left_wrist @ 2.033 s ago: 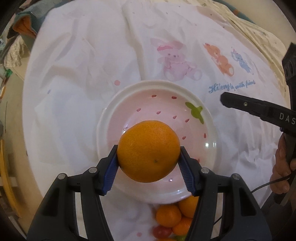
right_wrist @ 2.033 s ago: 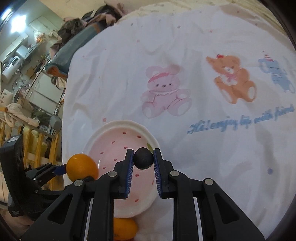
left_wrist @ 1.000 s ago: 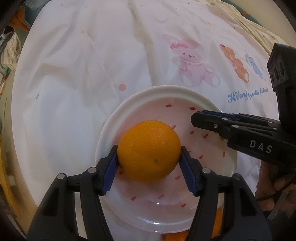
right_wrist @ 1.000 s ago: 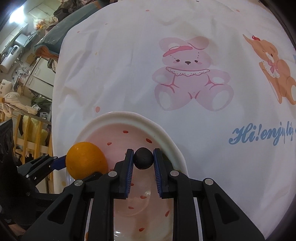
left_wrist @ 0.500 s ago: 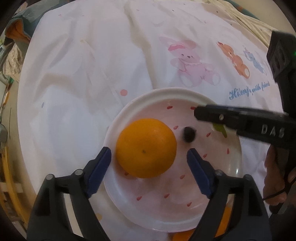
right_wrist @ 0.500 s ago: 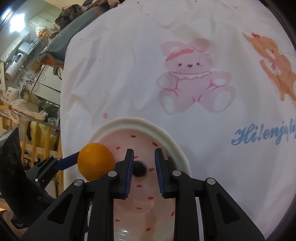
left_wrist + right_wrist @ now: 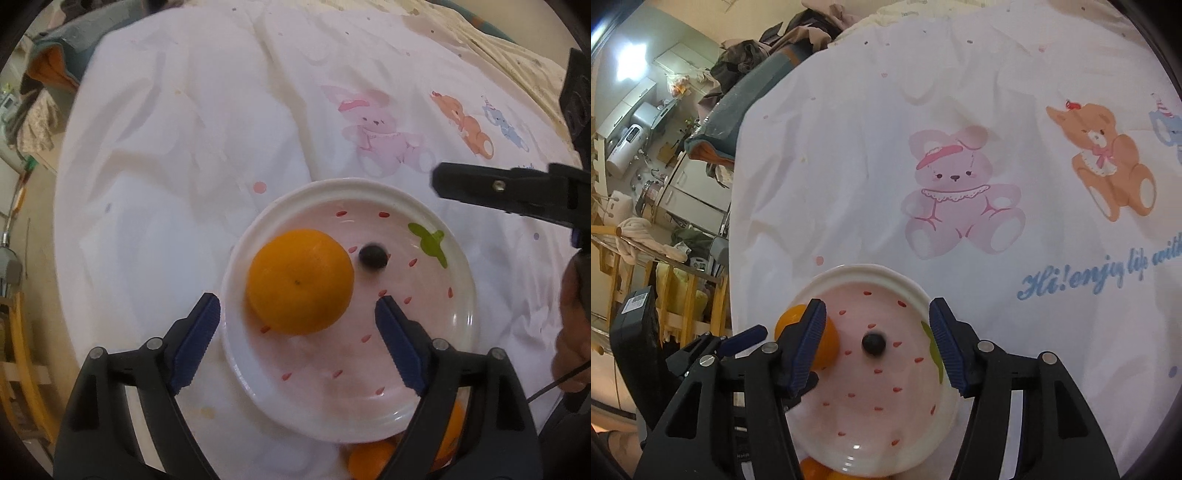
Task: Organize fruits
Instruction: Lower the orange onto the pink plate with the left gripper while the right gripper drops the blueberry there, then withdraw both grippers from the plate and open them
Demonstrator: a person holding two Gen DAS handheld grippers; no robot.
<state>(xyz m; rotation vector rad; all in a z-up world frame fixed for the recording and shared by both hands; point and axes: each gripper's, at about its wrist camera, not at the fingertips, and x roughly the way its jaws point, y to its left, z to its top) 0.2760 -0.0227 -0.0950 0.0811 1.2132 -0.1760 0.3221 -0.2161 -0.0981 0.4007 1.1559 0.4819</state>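
A white and pink strawberry-pattern plate (image 7: 436, 398) (image 7: 886, 435) lies on a white cartoon-bear cloth. An orange (image 7: 300, 280) (image 7: 827, 341) rests on its left side, and a small dark round fruit (image 7: 373, 256) (image 7: 873, 343) lies beside it near the middle. My left gripper (image 7: 297, 341) is open and empty above the plate's near edge, just behind the orange. My right gripper (image 7: 877, 347) is open and empty above the plate, and its arm shows at the right of the left wrist view (image 7: 517, 192).
More small oranges (image 7: 373, 459) (image 7: 812, 470) lie under the plate's near rim. The bear-print cloth (image 7: 960, 206) spreads beyond the plate. The table edge and cluttered room lie to the left (image 7: 665, 184).
Both grippers opened and released their fruit onto the plate: the orange from the left, the dark fruit from the right. Both then drew back and the right jaws widened.
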